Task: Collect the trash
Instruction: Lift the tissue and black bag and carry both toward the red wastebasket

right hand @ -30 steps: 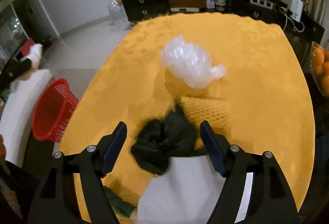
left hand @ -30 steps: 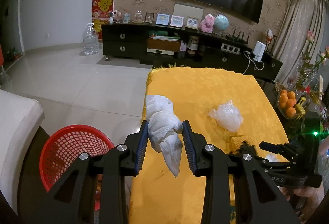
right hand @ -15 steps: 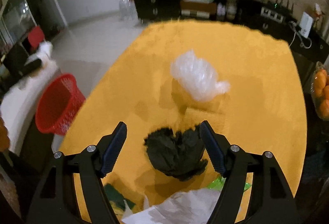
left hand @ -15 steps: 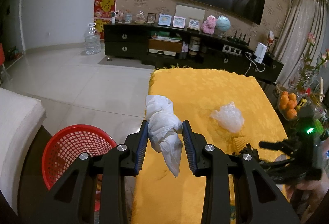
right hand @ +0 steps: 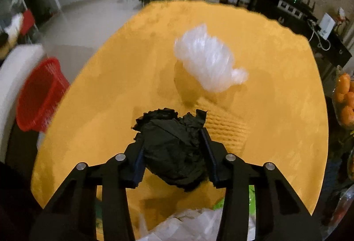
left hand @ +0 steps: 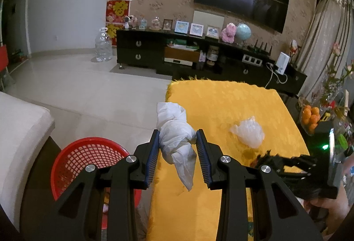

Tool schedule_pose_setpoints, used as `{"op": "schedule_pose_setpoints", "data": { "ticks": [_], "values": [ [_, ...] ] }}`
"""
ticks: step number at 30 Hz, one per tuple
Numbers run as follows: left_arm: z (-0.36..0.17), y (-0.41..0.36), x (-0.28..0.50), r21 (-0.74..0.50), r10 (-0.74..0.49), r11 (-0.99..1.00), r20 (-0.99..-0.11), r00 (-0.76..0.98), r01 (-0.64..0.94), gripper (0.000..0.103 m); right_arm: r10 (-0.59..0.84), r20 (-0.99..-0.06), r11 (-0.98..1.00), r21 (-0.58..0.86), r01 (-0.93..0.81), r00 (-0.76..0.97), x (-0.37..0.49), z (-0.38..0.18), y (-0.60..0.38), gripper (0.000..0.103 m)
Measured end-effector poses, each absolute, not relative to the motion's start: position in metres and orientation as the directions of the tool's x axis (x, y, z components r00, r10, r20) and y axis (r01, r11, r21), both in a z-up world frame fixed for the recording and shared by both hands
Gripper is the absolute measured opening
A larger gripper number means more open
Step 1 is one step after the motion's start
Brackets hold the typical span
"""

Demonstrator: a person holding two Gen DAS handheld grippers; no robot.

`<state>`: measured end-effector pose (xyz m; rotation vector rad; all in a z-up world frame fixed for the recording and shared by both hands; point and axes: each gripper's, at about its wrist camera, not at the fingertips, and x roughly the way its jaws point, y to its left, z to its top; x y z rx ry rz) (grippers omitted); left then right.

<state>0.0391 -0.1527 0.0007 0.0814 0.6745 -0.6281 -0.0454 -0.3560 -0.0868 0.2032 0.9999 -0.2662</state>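
My left gripper (left hand: 177, 144) is shut on a crumpled white tissue wad (left hand: 177, 143) and holds it above the left edge of the yellow-covered table (left hand: 221, 104). A red mesh basket (left hand: 88, 161) stands on the floor below and to the left; it also shows in the right wrist view (right hand: 39, 95). My right gripper (right hand: 172, 148) is shut on a crumpled black bag (right hand: 172, 148), lifted above the table (right hand: 132, 77). A crumpled clear plastic bag (right hand: 208, 66) lies on the table beyond it, and also shows in the left wrist view (left hand: 249, 132).
White paper or plastic (right hand: 194, 225) and a green scrap (right hand: 221, 203) lie at the table's near edge. A bowl of oranges (left hand: 309, 117) stands to the right. A white sofa (left hand: 20, 130) is left of the basket. A dark TV cabinet (left hand: 199, 57) lines the far wall.
My right gripper has closed on the black bag and lifted it off the table. My left gripper still holds the white wad, raised slightly.
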Motion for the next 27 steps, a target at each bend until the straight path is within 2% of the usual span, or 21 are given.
{"op": "schedule_pose_setpoints", "data": {
  "ticks": [11, 21, 25, 27],
  "values": [
    [0.026, -0.123, 0.046, -0.132, -0.495, 0.847, -0.545, 0.677, 0.514, 0.032, -0.193, -0.665, 0.933, 0.105, 0.346, 0.722, -0.052, -0.005, -0.347, 0.043],
    [0.041, -0.089, 0.063, -0.129, -0.413, 0.904, -0.510, 0.754, 0.408, 0.032, -0.156, -0.587, 0.961, 0.095, 0.260, 0.794, -0.005, 0.045, -0.332, 0.043],
    [0.041, -0.076, 0.067, -0.116, -0.376, 0.921, -0.514, 0.771, 0.372, 0.032, -0.101, -0.559, 0.970, 0.127, 0.205, 0.823, 0.005, 0.045, -0.319, 0.043],
    [0.038, -0.067, 0.070, -0.107, -0.352, 0.931, -0.522, 0.777, 0.350, 0.032, -0.076, -0.574, 0.974, 0.134, 0.185, 0.815, 0.013, 0.038, -0.312, 0.043]
  ]
}}
